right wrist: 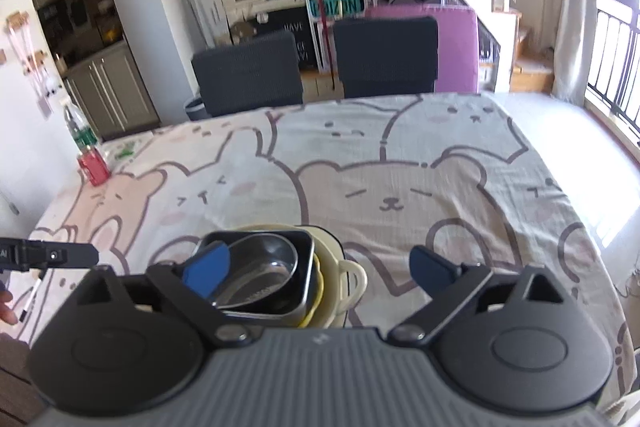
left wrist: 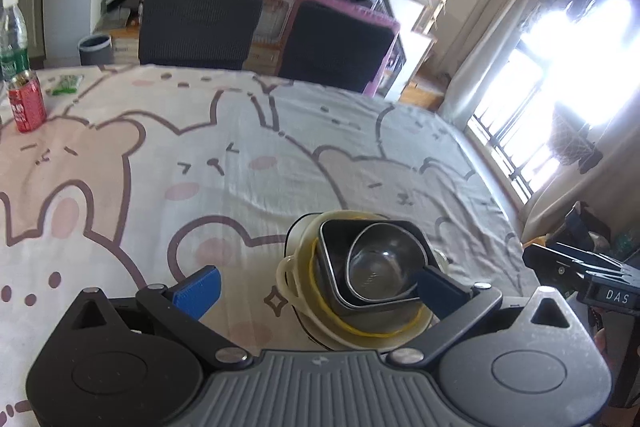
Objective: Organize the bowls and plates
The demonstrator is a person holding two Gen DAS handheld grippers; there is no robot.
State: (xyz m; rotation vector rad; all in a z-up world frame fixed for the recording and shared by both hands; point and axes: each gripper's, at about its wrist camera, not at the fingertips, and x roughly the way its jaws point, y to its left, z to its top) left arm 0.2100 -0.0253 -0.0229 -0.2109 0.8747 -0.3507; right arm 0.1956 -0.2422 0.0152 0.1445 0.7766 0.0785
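Both grippers spread, empty — nested stack between them.
Left gripper [left wrist: 318, 285]: stack [left wrist: 368, 279] toward its right pad; right gripper [right wrist: 320, 269]: toward its left — equally near.

Red can [left wrist: 26, 103], bottle [left wrist: 12, 39], perhaps chairs [left wrist: 198, 27] behind.

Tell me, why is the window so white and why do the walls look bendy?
Left wrist view: sunlight overexposes the window to white glare. Right wrist view: the window is bright but its bars still show. Both views: the fisheye lens curves the straight edges, and the far kitchen looks soft.
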